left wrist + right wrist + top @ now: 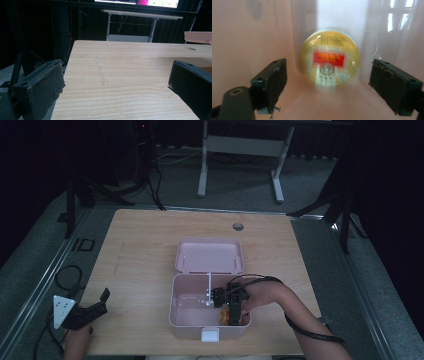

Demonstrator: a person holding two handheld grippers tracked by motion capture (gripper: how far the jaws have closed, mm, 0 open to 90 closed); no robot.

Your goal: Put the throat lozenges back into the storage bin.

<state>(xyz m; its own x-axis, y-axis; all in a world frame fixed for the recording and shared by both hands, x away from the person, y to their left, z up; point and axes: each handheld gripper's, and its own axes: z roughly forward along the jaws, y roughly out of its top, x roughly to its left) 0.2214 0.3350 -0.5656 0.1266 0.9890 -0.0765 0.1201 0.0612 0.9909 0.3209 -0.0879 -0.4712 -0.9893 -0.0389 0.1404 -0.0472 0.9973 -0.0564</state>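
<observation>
A pink plastic box [186, 322] stands open on the wooden table [145, 250], its lid [209, 255] laid back behind it. My right gripper [231, 312] reaches down into the box's right half. In the right gripper view its jaws stand apart, open [325, 82], with a round golden tin [329, 57] bearing a red label lying on the pink box floor [319, 105] just beyond them, blurred. The tin [223, 318] shows as a yellow spot under the gripper. My left gripper [92, 310] rests open at the table's front left corner, with nothing between its jaws [115, 82].
A thin white rod [209, 287] stands in the middle of the box. A white latch [210, 335] sits on the box's front wall. A round cable hole [238, 226] lies near the table's far edge. Beyond the table stand a white desk frame [240, 150] and dark tripod legs.
</observation>
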